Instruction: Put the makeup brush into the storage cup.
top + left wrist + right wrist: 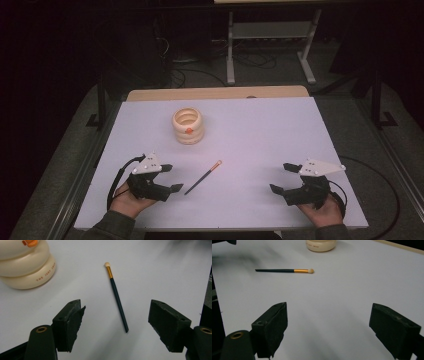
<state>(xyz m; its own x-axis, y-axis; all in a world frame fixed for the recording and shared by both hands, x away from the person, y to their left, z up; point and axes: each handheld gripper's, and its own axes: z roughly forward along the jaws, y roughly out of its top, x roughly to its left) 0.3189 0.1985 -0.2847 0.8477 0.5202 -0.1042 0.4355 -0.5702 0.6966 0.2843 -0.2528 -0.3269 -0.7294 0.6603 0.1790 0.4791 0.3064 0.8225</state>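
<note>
White table: thin dark brush, gold ferrule, pale tip. Left gripper & right gripper jaws apart, empty.

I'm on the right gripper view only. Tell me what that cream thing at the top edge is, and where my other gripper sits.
Observer: It's a ribbed cream holder, open at the top, with an orange mark on its side.
Operator: Give me the left hand-held gripper.
Observer: The left hand-held gripper is open, low over the white table, beside the brush's handle end.
Operator: Report the brush.
Observer: The brush lies flat and apart from the holder, with its pale tip pointing away from the person.
</note>
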